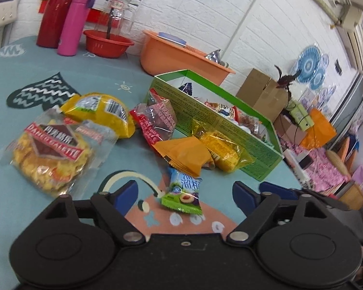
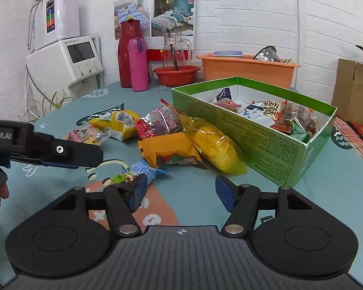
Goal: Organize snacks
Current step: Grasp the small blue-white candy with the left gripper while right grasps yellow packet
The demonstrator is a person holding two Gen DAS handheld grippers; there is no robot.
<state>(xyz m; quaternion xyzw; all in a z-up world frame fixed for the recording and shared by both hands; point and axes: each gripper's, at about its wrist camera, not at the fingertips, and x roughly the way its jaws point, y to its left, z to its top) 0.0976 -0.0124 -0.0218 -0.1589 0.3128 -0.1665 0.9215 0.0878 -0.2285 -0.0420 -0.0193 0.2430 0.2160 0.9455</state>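
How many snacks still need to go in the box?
Several packets already lie in the green box. Both grippers, left and right, are open and hold nothing. About six packets wait on the table, the small blue packet nearest.

Each hand-held gripper (image 1: 185, 193) (image 2: 180, 188) is matte black, with blue finger pads (image 1: 125, 191), silver pivot screws and round discs; one carries white "Robot.AI" lettering.

At the upper left of the left wrist view, a red flask (image 1: 54, 12) and a pink bottle (image 1: 75, 21) stand touching on the desk (image 1: 36, 60). Right of them a glass jug (image 1: 115, 14) sits in a red basin (image 1: 107, 43), then an orange tub (image 1: 179, 58) and a cardboard box (image 1: 261, 91).
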